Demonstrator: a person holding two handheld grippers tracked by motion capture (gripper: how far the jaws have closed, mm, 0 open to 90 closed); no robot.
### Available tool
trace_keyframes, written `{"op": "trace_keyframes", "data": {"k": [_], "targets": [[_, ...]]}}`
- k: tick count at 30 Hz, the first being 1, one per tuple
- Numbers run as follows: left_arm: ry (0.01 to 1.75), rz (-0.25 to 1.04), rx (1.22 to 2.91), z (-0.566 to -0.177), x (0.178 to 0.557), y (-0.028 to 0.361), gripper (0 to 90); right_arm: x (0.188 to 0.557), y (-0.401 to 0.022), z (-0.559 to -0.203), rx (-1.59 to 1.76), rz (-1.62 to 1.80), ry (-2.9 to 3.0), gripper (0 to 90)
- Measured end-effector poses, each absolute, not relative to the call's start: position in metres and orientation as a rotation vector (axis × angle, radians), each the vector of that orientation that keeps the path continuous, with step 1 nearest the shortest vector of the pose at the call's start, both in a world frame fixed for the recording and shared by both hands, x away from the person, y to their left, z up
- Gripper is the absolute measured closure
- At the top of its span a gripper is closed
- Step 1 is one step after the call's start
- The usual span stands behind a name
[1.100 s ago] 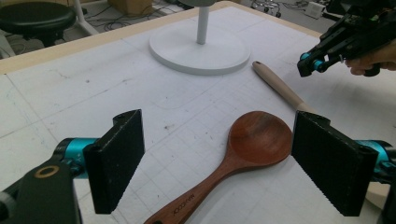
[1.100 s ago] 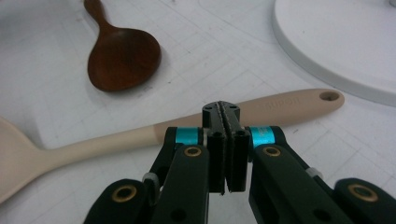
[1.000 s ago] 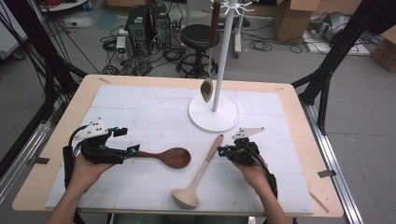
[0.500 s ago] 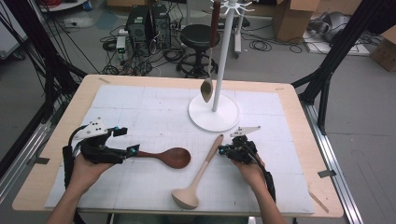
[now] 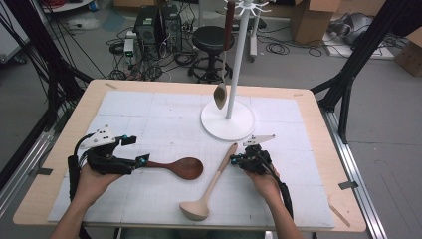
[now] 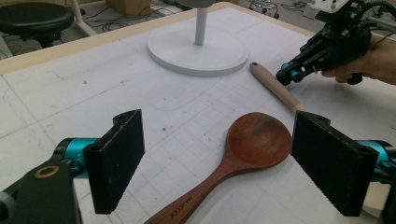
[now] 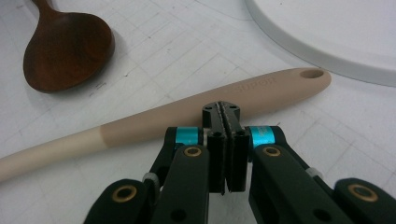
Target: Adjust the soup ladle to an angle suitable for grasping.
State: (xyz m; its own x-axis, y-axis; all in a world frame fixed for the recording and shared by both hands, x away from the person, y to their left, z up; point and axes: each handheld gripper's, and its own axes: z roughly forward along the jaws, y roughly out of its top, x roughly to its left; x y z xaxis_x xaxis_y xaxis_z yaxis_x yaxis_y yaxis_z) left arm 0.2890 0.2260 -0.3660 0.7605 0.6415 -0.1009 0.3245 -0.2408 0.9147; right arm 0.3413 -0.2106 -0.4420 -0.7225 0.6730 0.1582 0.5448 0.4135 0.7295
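Observation:
A dark wooden spoon lies on the white mat, bowl to the right. My left gripper stands open around its handle; in the left gripper view the spoon runs between the wide-apart pads without touching them. A beige ladle lies slanted, its bowl near the table's front edge. My right gripper is shut, with nothing between its jaws. Its tips sit just beside the ladle handle, near the end with the hole. From the left gripper view the right gripper appears next to that handle.
A white stand with a round base rises at the back middle of the mat; a spoon hangs from its top hooks. Wooden table border surrounds the mat. A stool, boxes and cables are on the floor behind.

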Motion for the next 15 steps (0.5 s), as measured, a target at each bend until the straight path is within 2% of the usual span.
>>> {"op": "trace_keyframes", "data": {"k": [15], "targets": [[0.745, 0.354, 1.846, -0.3658, 0.2889, 0.2256, 18.4, 0.3328, -0.2076, -0.4341, 1.049, 1.248, 2.523, 89.6]]}}
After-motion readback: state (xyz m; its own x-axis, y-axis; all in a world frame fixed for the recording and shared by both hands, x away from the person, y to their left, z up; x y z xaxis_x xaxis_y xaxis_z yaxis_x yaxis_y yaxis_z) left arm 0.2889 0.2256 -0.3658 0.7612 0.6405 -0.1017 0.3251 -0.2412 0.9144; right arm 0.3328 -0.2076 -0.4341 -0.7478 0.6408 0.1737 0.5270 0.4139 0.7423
